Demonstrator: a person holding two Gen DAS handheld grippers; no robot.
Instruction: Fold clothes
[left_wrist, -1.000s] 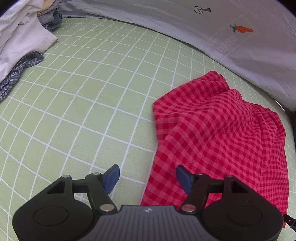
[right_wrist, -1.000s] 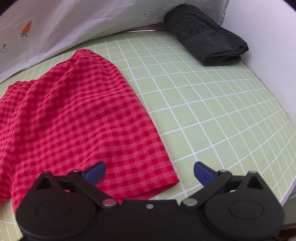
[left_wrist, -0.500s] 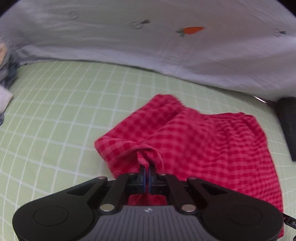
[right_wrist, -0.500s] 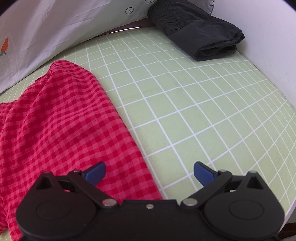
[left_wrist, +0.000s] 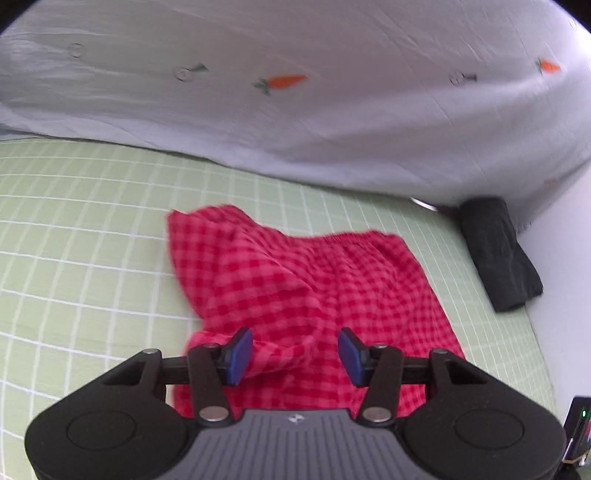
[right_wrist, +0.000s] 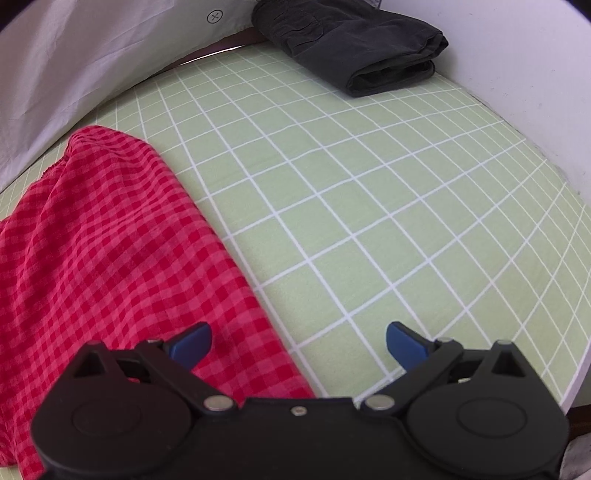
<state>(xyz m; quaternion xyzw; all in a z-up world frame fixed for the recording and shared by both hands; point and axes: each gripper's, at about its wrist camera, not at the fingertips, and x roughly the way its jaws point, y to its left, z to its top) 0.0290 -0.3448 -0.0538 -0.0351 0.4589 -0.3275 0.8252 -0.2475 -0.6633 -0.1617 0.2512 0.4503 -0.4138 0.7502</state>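
Observation:
Red checked shorts (left_wrist: 306, 288) lie on the green grid cloth (left_wrist: 81, 258), with their left part folded over to the right and a rumpled edge near my fingers. My left gripper (left_wrist: 293, 352) is open just above that near edge, holding nothing. In the right wrist view the shorts (right_wrist: 107, 240) fill the left side. My right gripper (right_wrist: 295, 343) is open and empty; its left finger hangs over the shorts' right edge and its right finger over bare cloth.
A folded black garment (right_wrist: 354, 48) lies at the far right corner, also in the left wrist view (left_wrist: 498, 254). A pale sheet with carrot prints (left_wrist: 295, 92) rises along the back. A white wall (right_wrist: 535, 66) bounds the right side.
My left gripper shut on the shorts' left edge, carried it rightward over the rest, and has now opened and let it go. My right gripper stayed open and shifted slightly right.

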